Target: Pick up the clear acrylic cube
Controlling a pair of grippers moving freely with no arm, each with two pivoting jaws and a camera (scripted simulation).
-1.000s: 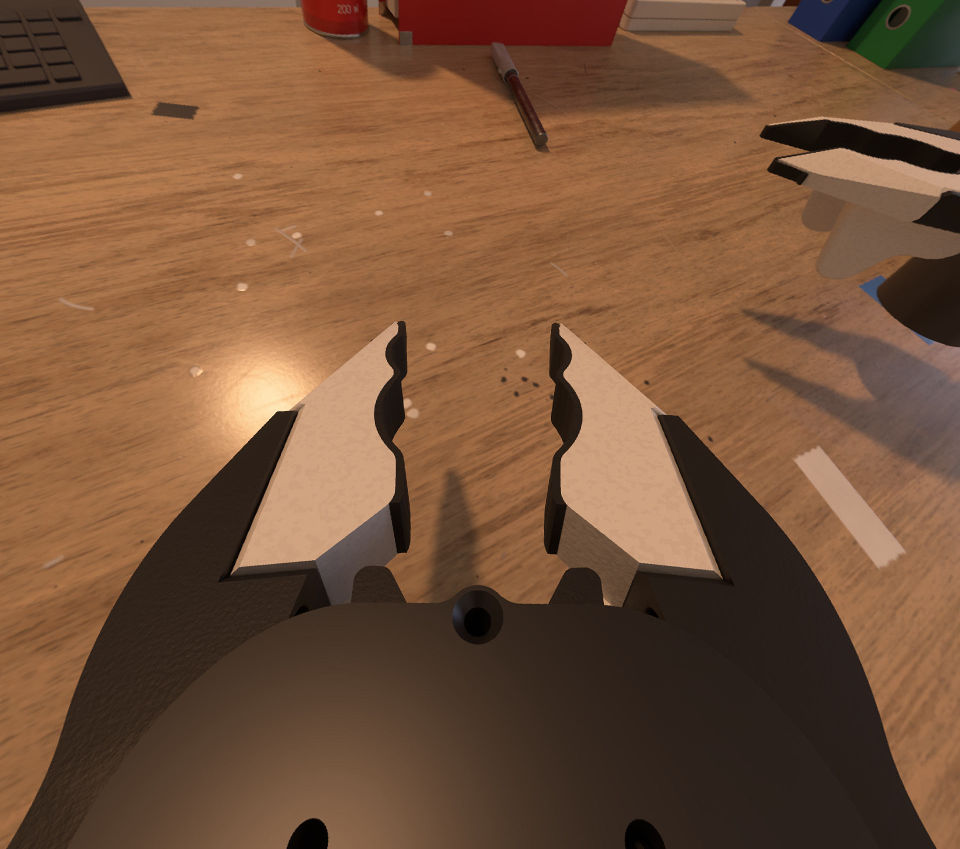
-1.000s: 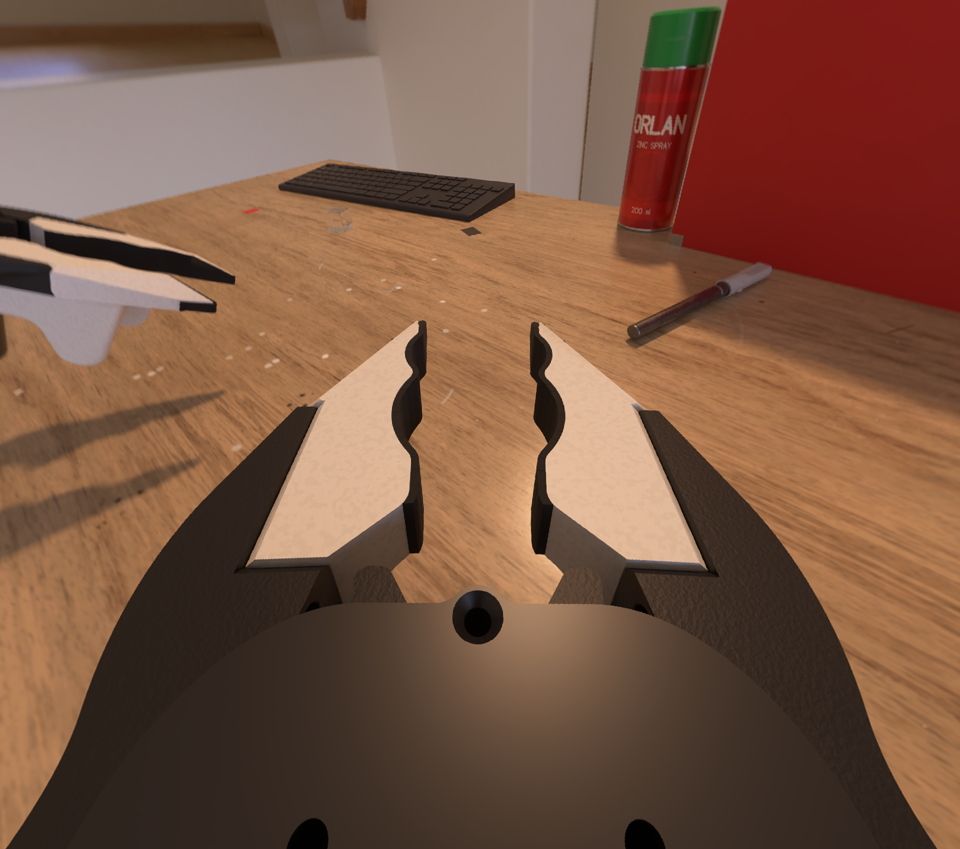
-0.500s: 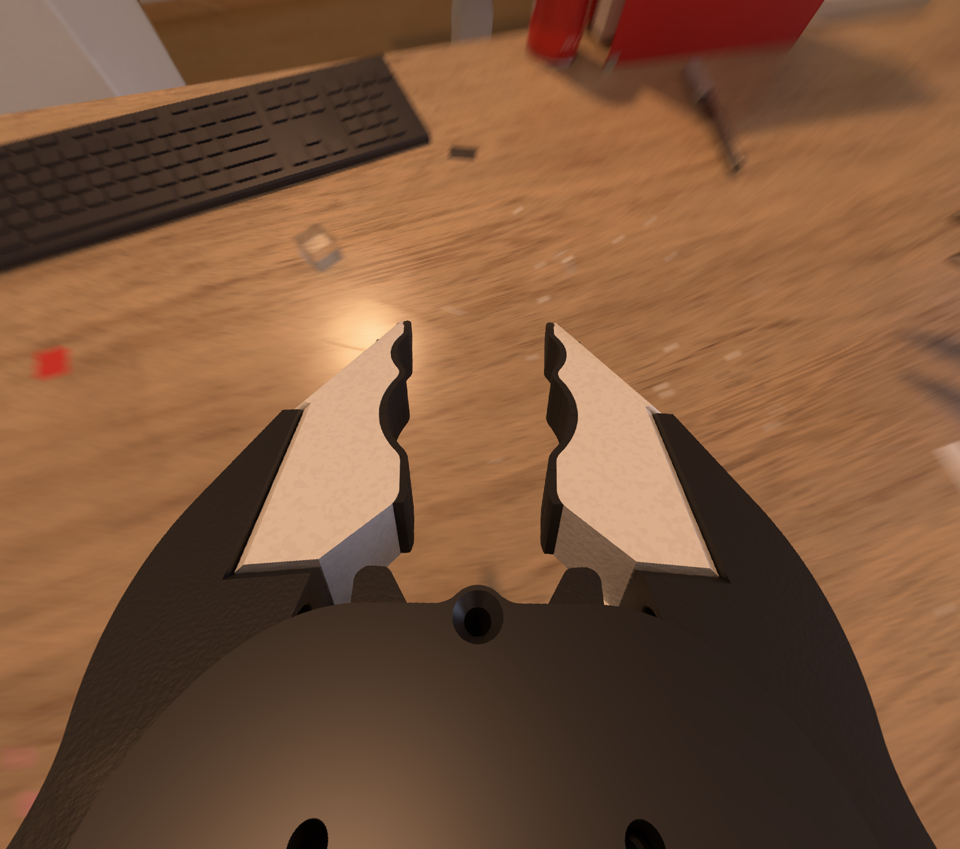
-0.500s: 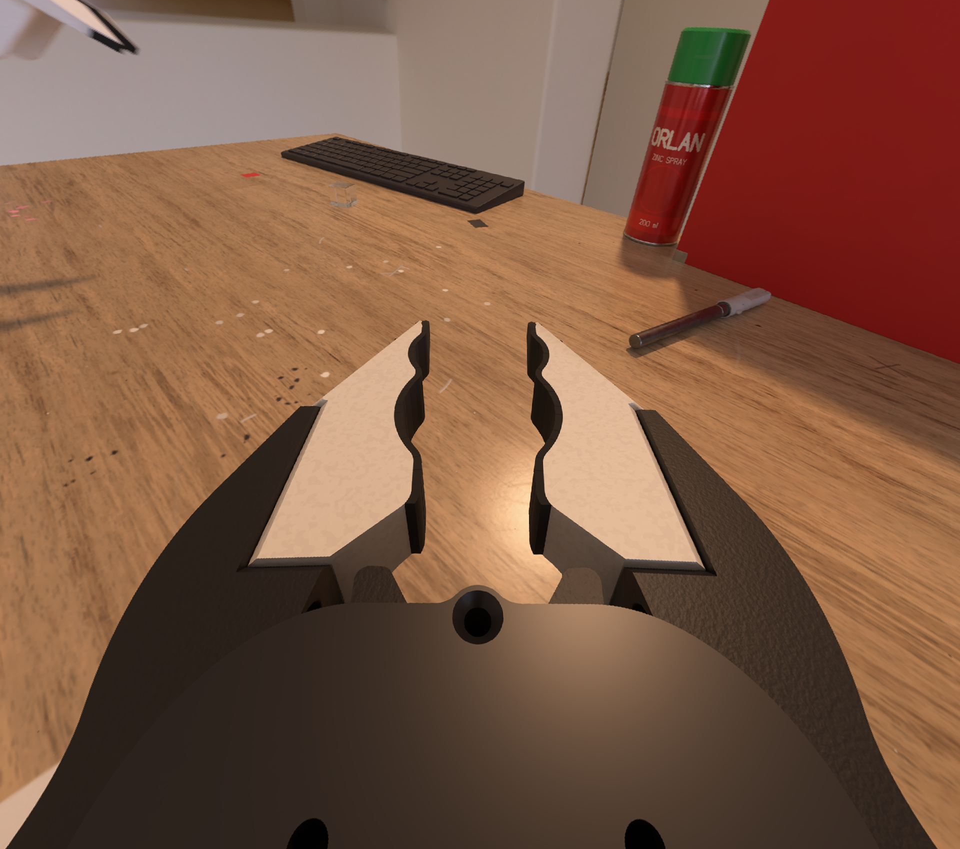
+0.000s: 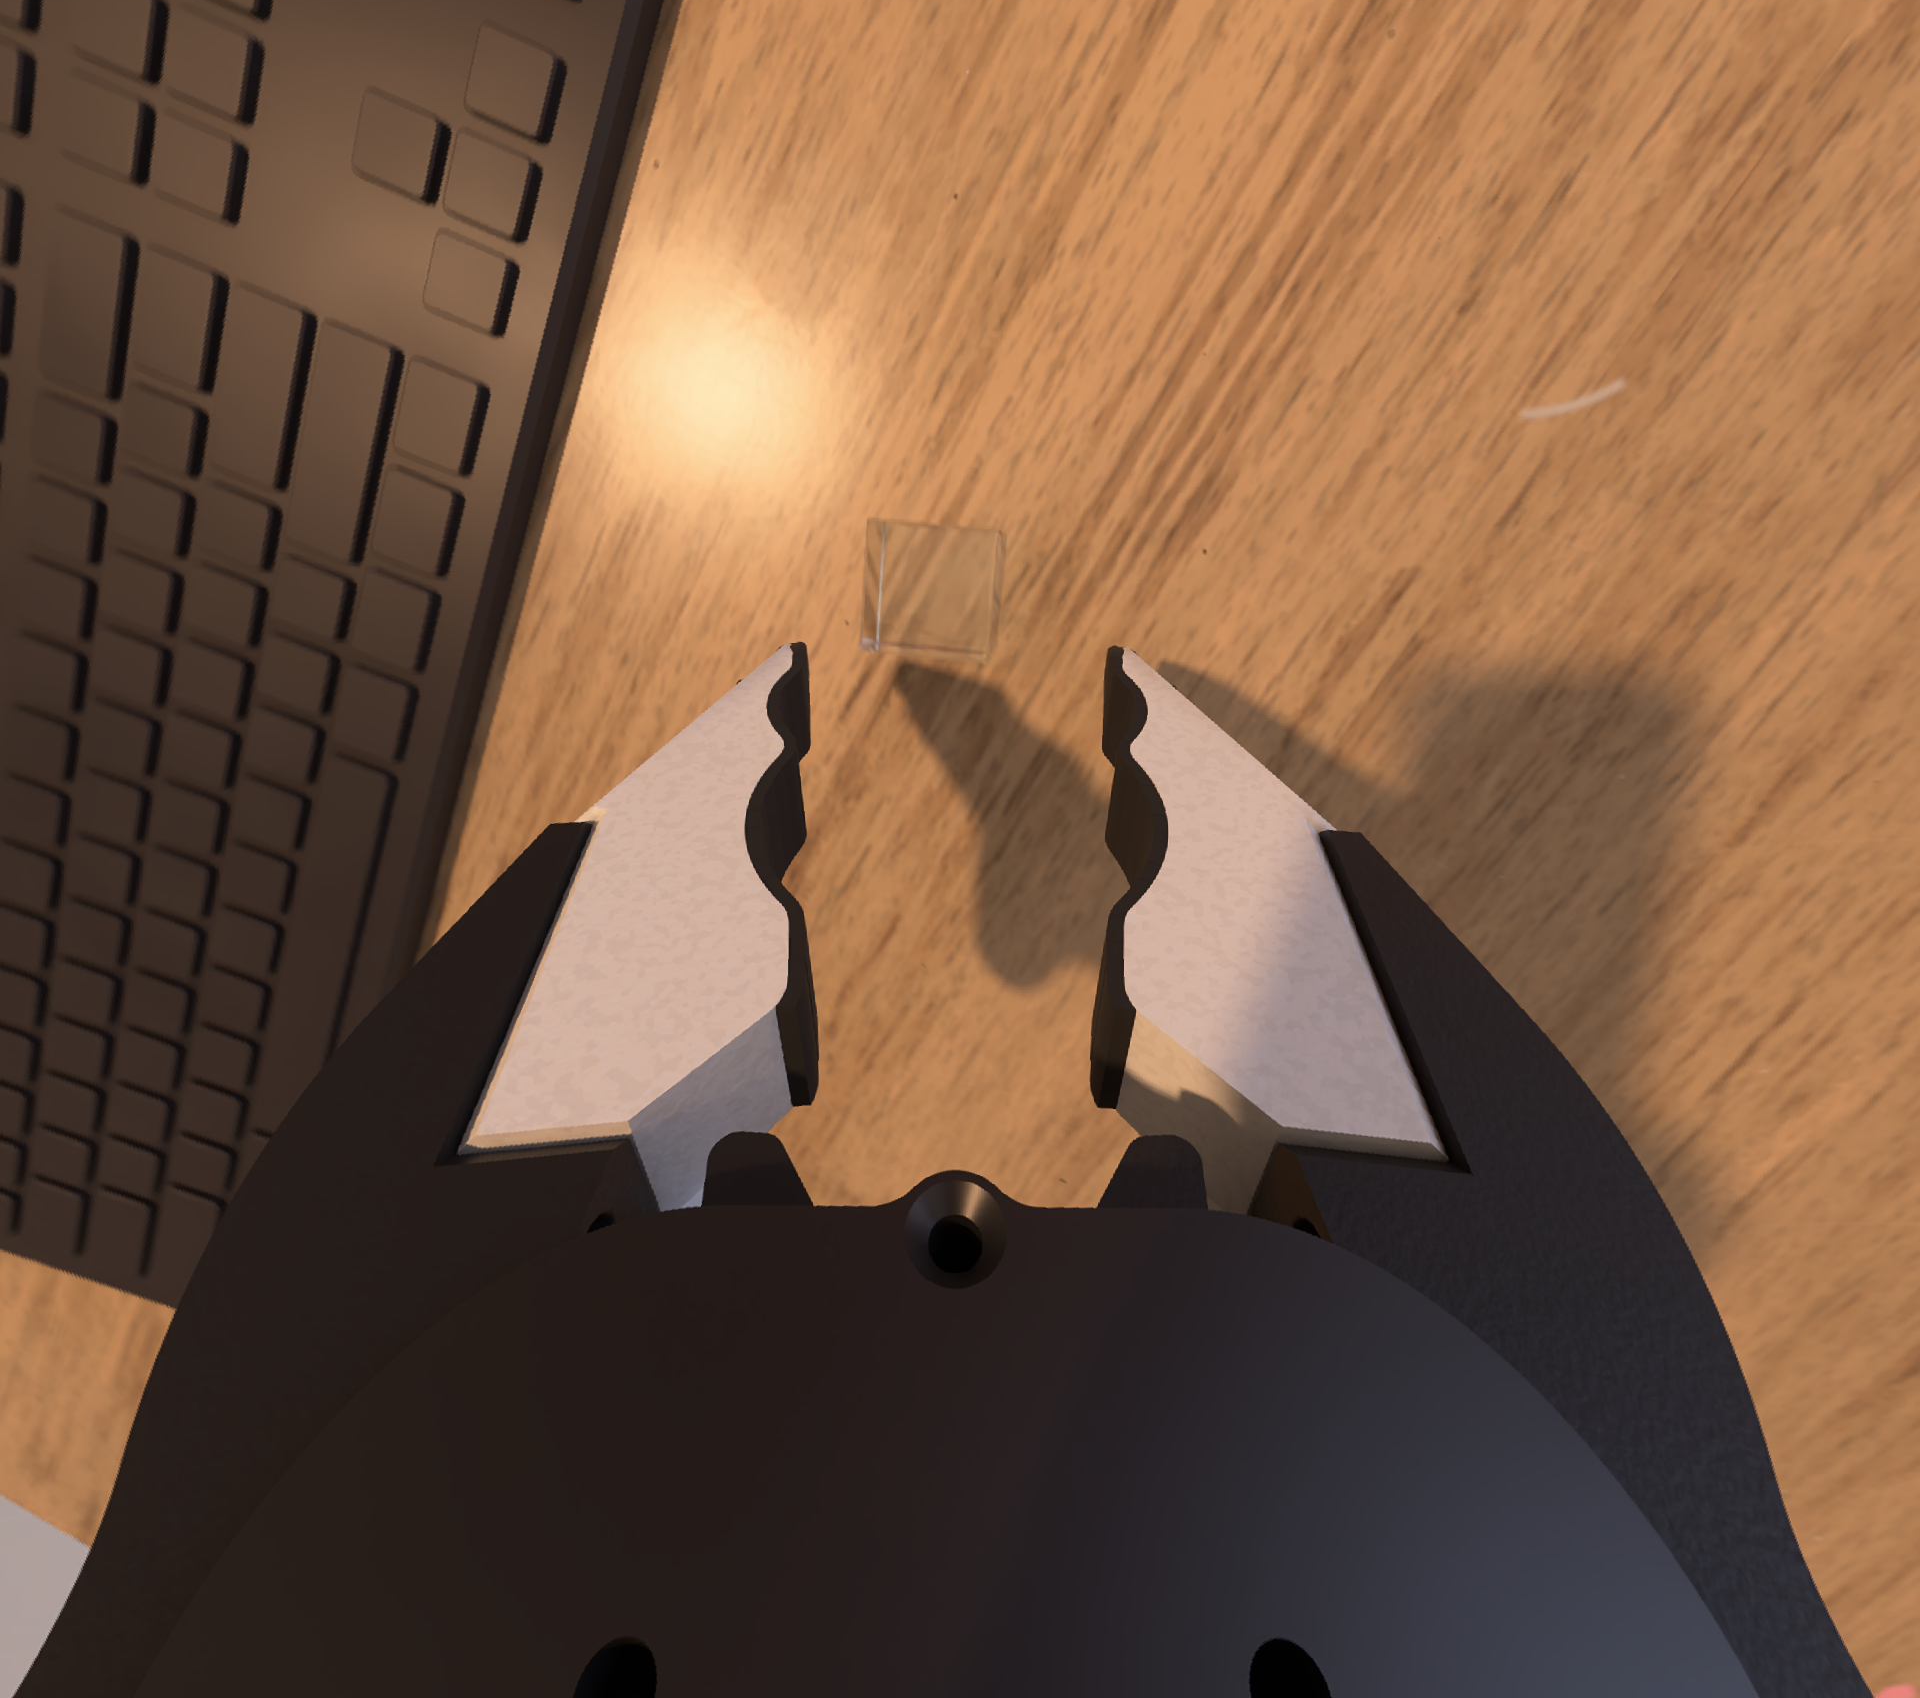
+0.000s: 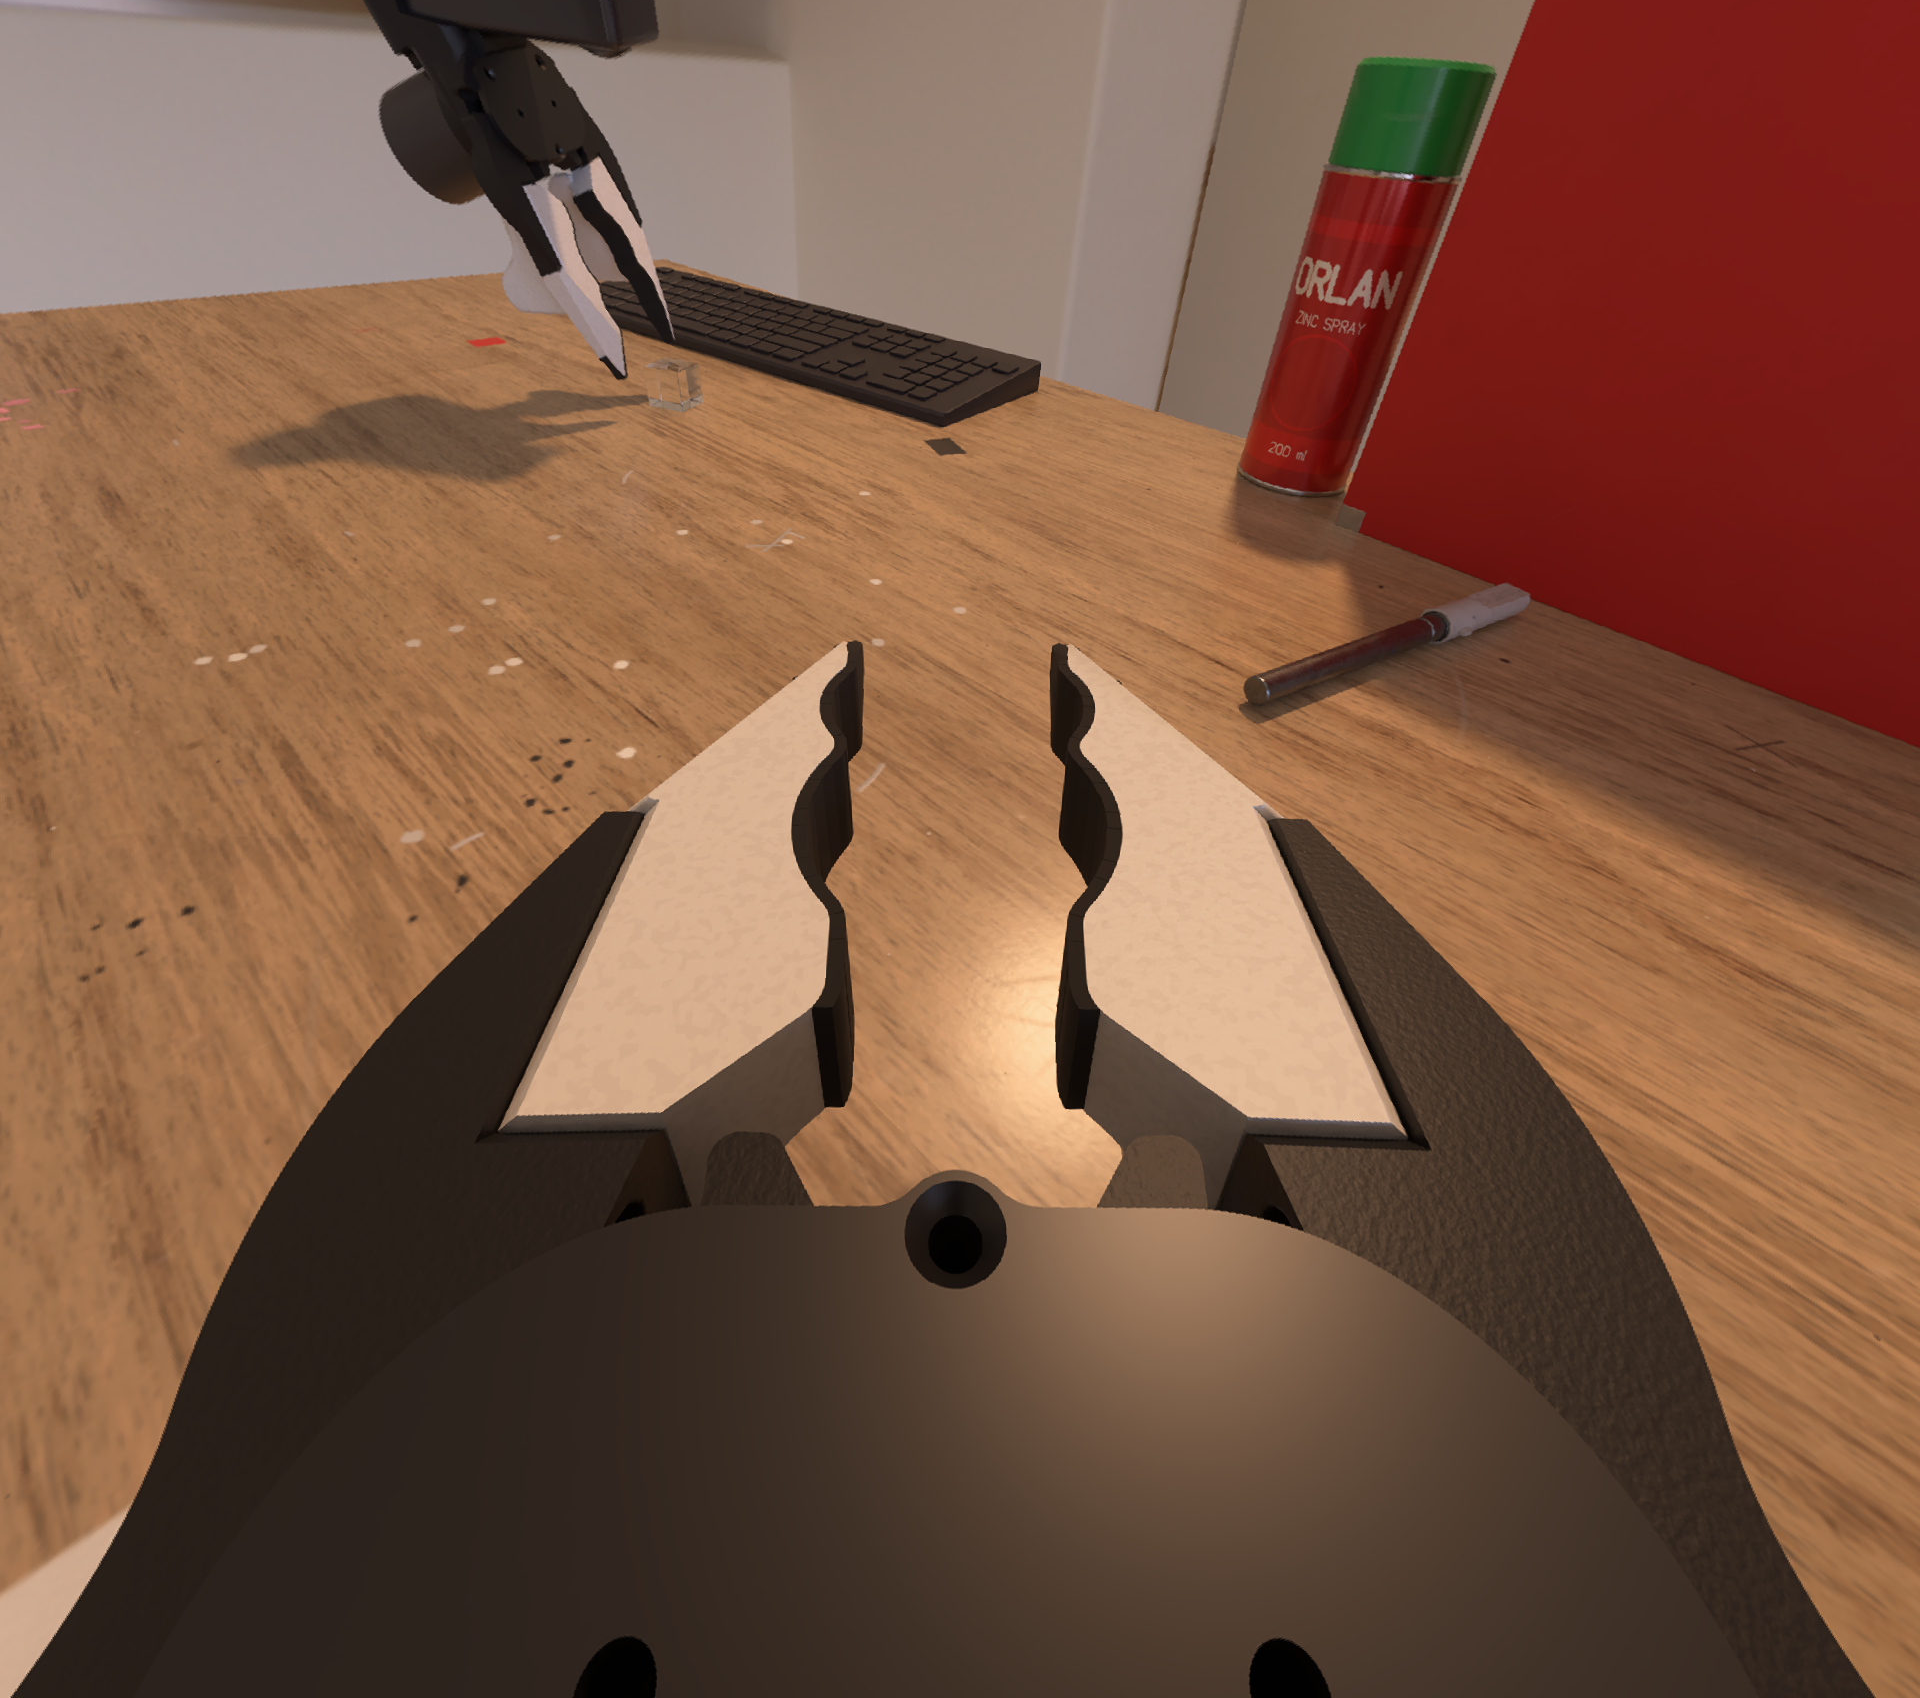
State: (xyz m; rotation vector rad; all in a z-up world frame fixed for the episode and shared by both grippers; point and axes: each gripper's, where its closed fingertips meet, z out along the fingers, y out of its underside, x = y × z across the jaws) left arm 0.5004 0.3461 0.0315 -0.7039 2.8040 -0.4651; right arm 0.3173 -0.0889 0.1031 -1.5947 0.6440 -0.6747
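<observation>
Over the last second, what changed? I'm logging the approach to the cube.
The left gripper swung away from the right gripper's side toward the keyboard and now points down, open, just short of the clear acrylic cube, which rests untouched on the desk. Nothing was grasped or released. The right gripper stayed open and nearly still; the spray can and pen are unmoved.

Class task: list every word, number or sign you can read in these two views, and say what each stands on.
I will not copy out writing; this is where it stands.
Red spray can, green cap: white lettering on its front, small print near its base.
Keyboard: no legends show on its keys.
</observation>
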